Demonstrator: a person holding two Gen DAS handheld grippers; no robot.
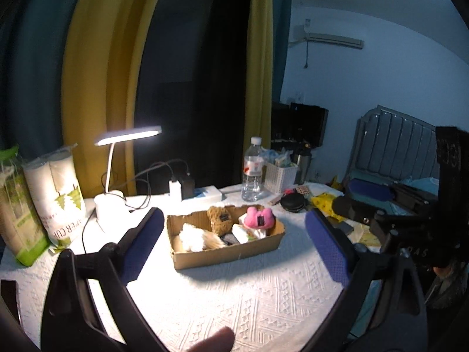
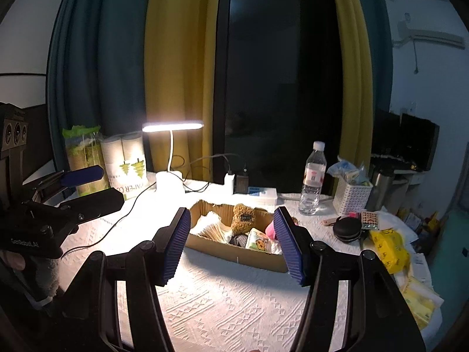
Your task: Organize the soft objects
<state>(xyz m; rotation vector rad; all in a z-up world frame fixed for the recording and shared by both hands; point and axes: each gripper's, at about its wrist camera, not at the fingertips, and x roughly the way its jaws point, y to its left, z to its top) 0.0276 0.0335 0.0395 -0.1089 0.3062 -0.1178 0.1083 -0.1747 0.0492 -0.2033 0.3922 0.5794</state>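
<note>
Fingers (image 1: 143,246) of the left gripper (image 1: 234,240) stand wide apart, empty; the right gripper (image 2: 233,243) likewise gapes, holding nothing. Cardboard box (image 1: 228,253) lies on the white tablecloth (image 1: 234,302), long axis crosswise. Inside it: brown teddy bear (image 1: 219,220) upright, pink plush (image 1: 260,217), white fluffy item (image 1: 192,236), tissue packet (image 1: 243,232).

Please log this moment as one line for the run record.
left gripper: open, empty | right gripper: open, empty | cardboard box: holds brown bear, pink plush
</note>
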